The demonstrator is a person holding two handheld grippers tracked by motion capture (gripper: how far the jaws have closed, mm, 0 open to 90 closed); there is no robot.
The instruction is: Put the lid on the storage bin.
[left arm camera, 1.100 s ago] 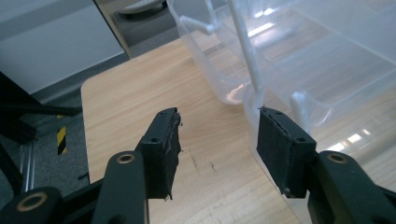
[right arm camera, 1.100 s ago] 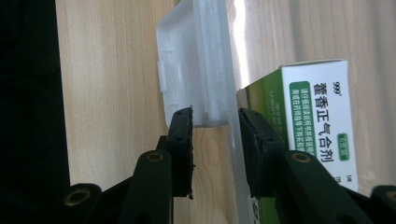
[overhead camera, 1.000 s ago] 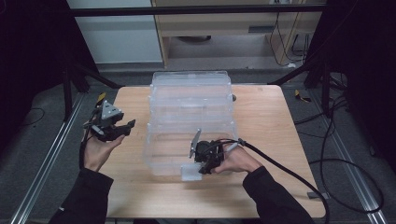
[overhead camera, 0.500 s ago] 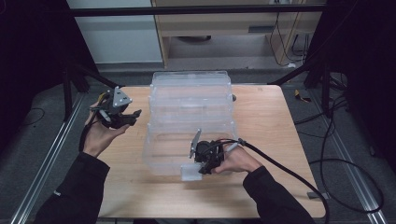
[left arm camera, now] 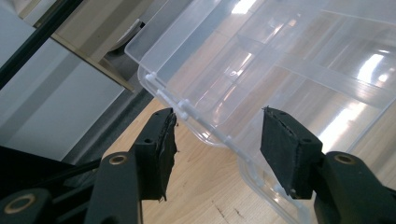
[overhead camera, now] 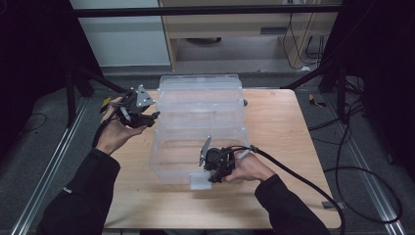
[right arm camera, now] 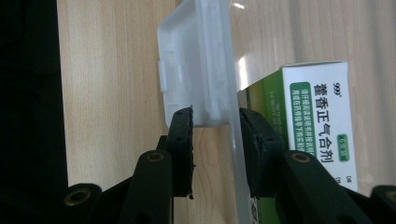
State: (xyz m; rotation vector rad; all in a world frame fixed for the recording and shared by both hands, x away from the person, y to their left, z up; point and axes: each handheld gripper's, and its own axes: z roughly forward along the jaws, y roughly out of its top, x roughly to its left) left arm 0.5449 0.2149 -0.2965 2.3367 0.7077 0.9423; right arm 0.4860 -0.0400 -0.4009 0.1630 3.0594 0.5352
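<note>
A clear plastic compartment box [overhead camera: 200,122] lies open in the middle of the wooden table [overhead camera: 279,122]. My left gripper [overhead camera: 152,117] hovers at the box's left side near the hinge. In the left gripper view the left gripper [left arm camera: 217,126] has its jaws apart, and they have just been opening. The box's hinged edge [left arm camera: 187,105] lies beyond them, and nothing is pressed between the pads. My right gripper [overhead camera: 208,175] sits at the box's front wall. In the right gripper view the right gripper [right arm camera: 215,121] is shut on the white latch tab [right arm camera: 196,70]. A green-and-white medicine carton [right arm camera: 322,126] lies inside the box.
A thick black cable [overhead camera: 293,171] trails from the right gripper across the table's right front. Black frame legs [overhead camera: 73,93] stand at the table's left, with a wooden cabinet [overhead camera: 235,29] behind. Bare wood lies to the right of the box.
The left hand has carried its gripper up and toward the far left corner of the box, and its jaws stand wider. The right gripper has stayed on the latch.
</note>
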